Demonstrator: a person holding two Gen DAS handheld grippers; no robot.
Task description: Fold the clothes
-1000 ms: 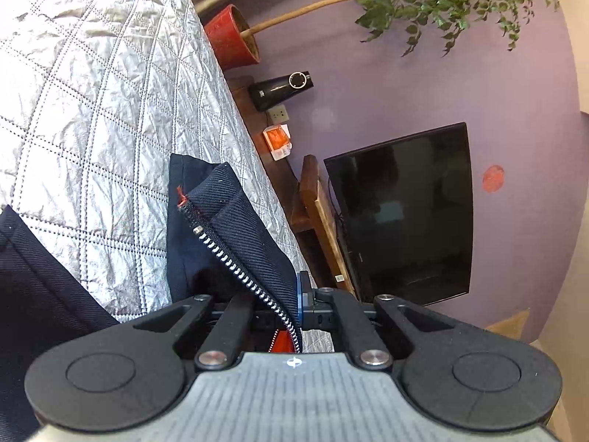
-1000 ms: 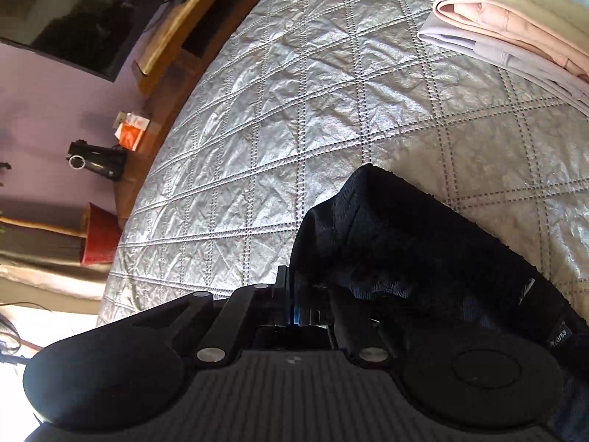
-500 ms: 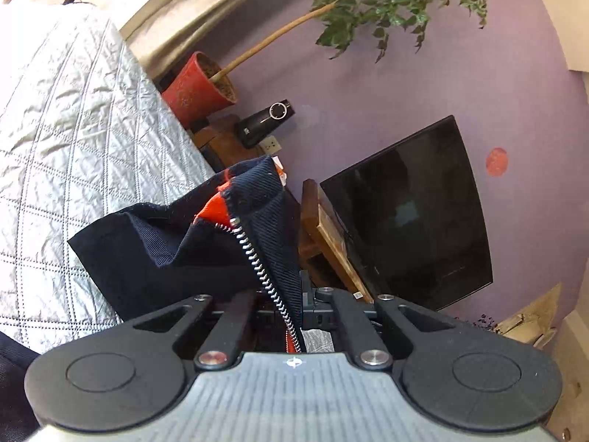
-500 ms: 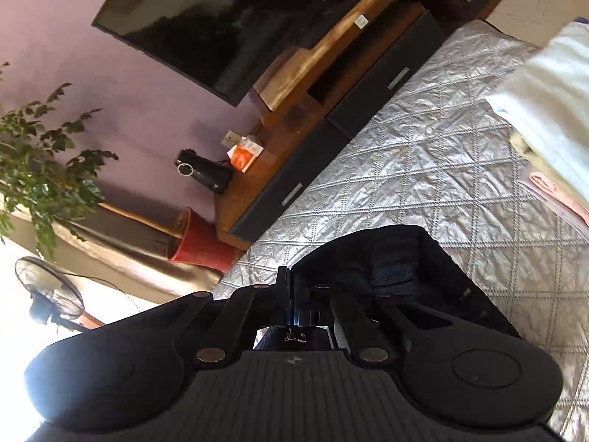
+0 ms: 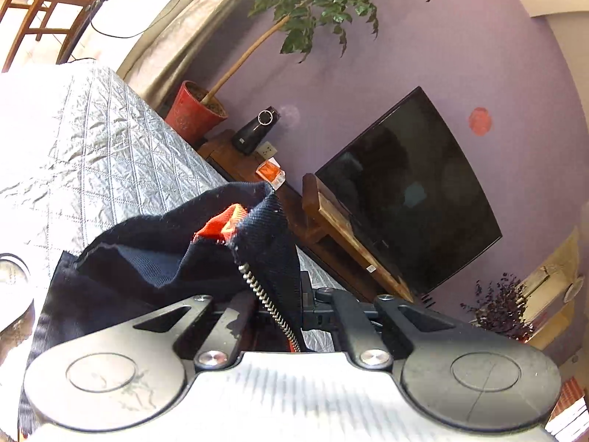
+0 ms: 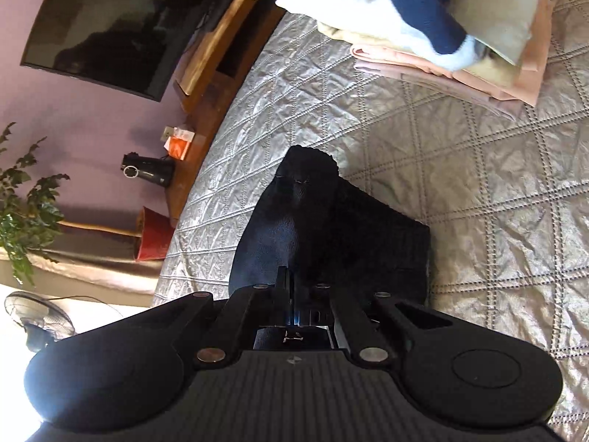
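**Garment lifted clear of the quilt, both tongs clamped**

Since a second ago, your left gripper [image 5: 294, 313] has raised the navy garment [image 5: 165, 258] from the quilted bedspread [image 5: 92, 154], and its view now tips toward the television [image 5: 405, 199] and the purple wall. Your right gripper [image 6: 294, 294] has swung from the room back down over the bed, with the folded stack [image 6: 460, 55] now at the top of its view.

Edges: the bedspread ends at the wooden cabinet [image 5: 331, 221] ahead of your left gripper; the red plant pot [image 5: 191, 110] stands at the bed's corner. Bare quilt lies between the garment and the folded stack.

Tongs: your left gripper's jaws are pressed together on the garment's zipper edge [image 5: 268, 302]. Your right gripper's jaws are pinched on a dark fold of the same garment, which rises in front of them.
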